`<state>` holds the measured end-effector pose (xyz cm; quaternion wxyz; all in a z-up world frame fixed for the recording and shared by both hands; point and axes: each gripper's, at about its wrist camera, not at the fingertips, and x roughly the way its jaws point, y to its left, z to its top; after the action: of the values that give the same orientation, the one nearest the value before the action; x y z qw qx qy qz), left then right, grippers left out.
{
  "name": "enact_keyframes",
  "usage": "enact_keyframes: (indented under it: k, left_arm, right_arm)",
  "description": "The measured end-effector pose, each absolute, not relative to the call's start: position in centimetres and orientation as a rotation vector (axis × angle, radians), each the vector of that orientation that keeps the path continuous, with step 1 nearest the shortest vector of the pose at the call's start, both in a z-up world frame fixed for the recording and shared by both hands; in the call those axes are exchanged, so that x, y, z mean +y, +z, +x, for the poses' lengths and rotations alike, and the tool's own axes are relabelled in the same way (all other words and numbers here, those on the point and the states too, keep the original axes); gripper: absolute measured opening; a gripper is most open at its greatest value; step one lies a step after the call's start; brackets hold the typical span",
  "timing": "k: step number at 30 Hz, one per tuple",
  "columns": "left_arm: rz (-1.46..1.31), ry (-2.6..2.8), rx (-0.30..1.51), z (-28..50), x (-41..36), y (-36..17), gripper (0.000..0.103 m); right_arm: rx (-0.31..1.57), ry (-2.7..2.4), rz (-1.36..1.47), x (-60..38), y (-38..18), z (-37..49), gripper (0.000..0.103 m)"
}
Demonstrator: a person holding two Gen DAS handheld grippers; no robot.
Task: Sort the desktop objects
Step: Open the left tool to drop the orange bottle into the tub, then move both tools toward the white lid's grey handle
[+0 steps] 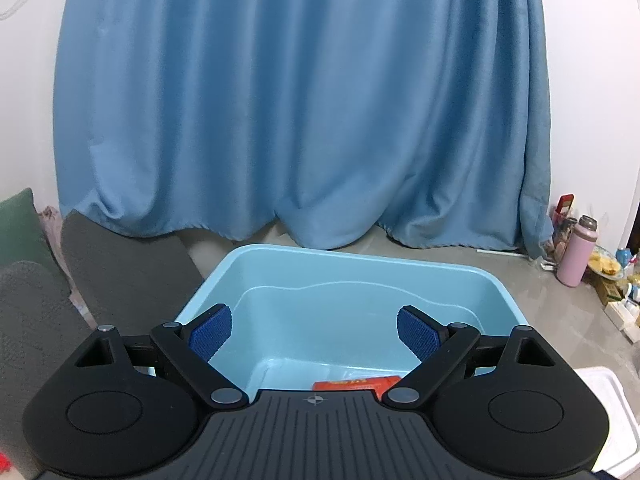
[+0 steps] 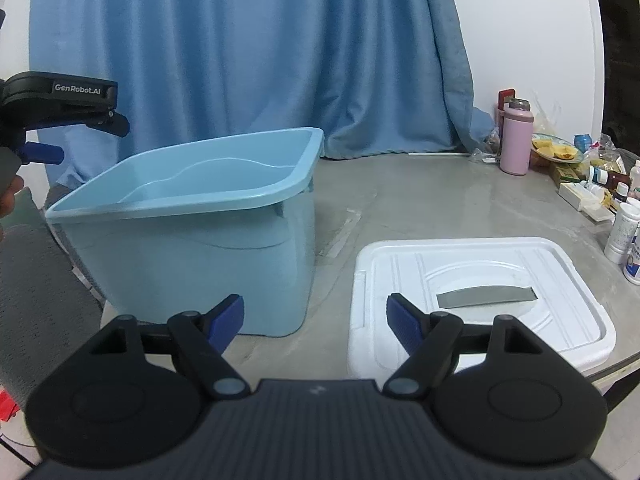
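The blue bin [image 2: 192, 216] stands on the grey bench [image 2: 400, 200] with a red packet [image 1: 356, 384] lying on its floor, so at least one item looks sorted. The left hand-held gripper [image 1: 314, 334] hovers over the bin's near rim, fingers spread wide with nothing between them; the right hand-held gripper [image 2: 314, 320] hangs lower in front of the bin, equally spread and empty, with a white lid [image 2: 480, 288] just to its right carrying a grey strip [image 2: 486, 295]. Likely risks: the left gripper dropping and knocking the bin's rim, or the right one failing to get under the flat strip and sliding it off the lid. A pink bottle [image 2: 516, 140] and small containers [image 2: 620, 236] crowd the far right edge and could be toppled by a careless reach. Only the left wrist view shows the packet inside the bin; only the right wrist view shows the strip and the bin's outer wall.
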<state>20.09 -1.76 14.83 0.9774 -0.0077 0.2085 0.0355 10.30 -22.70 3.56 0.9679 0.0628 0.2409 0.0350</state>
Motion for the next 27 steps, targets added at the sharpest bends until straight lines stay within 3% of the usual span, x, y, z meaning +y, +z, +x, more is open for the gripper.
enact_keyframes:
  k: [27]
  left_arm:
    - [-0.012,0.075,0.554,9.3,1.9,9.0,0.092]
  right_arm:
    - [0.514,0.092,0.079,-20.4,3.1,4.0,0.078]
